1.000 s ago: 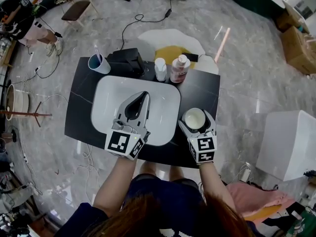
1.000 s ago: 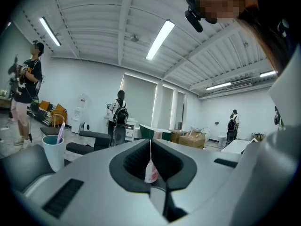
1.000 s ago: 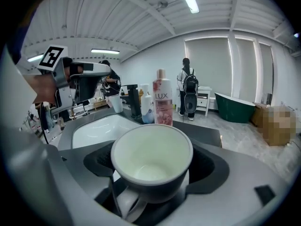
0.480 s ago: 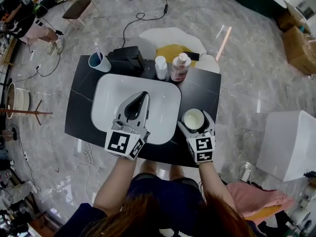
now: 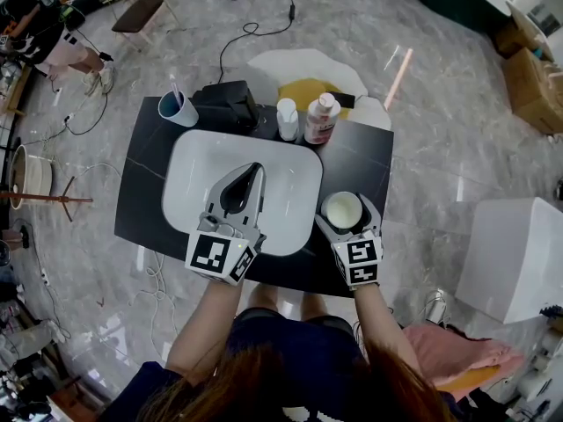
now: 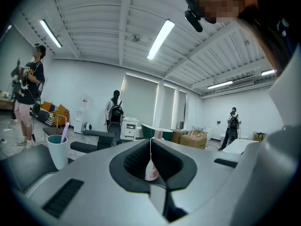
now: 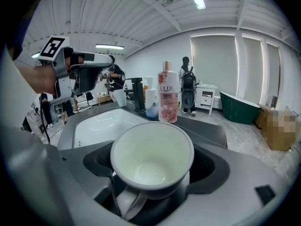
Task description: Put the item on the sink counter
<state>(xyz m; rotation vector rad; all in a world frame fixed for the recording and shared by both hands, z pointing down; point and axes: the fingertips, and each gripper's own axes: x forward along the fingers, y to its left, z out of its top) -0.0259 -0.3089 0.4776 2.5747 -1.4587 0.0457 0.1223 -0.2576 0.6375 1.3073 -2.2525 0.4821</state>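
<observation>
white glazed cup (image 5: 343, 207), head view: it sits between the jaws of the right gripper (image 5: 348, 220), over the dark counter (image 5: 361, 161) just to the right of the sink (image 5: 189, 170). whether its base touches the counter cannot be told. the left gripper (image 5: 256, 172) hangs over the sink to the left of the right gripper, jaws brought together at the tip and holding nothing.

left gripper view: the left gripper (image 6: 151, 142) has its jaws closed on each other. only a thin slit shows, and through it a pink bottle (image 6: 151, 172) far ahead. a blue tumbler (image 6: 56, 150) stands ahead and to the left.

right gripper view: the right gripper (image 7: 154, 166) clamps the cup (image 7: 141, 149) by its round wall, one jaw on each side, mouth up and empty, handle (image 7: 128, 205) turned back toward the camera. judged as ceramic, the cup is stiff, moderately heavy, smooth enough to slip and liable to chip, so the grip low across the body suits it and it wants a gentle set-down. the pink bottle (image 7: 168, 92) stands ahead, and the sink (image 7: 101, 126) lies ahead to the left.
</observation>
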